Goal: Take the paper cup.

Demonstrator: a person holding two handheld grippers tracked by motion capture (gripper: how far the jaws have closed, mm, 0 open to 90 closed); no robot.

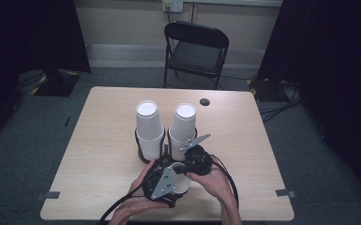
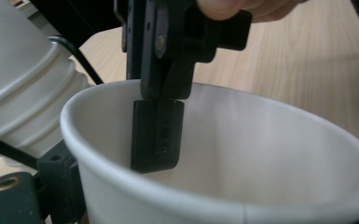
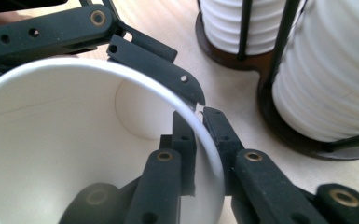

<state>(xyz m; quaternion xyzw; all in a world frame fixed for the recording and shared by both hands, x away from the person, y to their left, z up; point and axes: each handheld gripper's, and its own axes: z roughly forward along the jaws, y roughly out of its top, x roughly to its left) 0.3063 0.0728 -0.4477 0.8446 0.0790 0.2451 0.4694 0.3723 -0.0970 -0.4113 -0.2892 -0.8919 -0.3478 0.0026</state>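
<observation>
White paper cup (image 1: pixel 180 183), held at the worktop's (image 1: pixel 98 140) 6 o'clock edge, is cradled by the left gripper's (image 1: pixel 161 183) spread jaws and rim-pinched by the right gripper's (image 3: pixel 199 135) jaws, so crushing is risked.

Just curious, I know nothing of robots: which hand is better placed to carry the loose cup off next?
Probably left: the left gripper spans the cup's body, while the right gripper only pinches its rim.

Count: one bench (image 1: pixel 98 140). Two cup stacks (image 1: pixel 149 129) (image 1: pixel 183 127), each in its own wire holder, two holders (image 3: pixel 279 126). One loose cup (image 1: pixel 182 185). Two hand-held grippers (image 1: pixel 166 183) (image 1: pixel 194 157). One folding chair (image 1: pixel 194 51) beyond the bench.
</observation>
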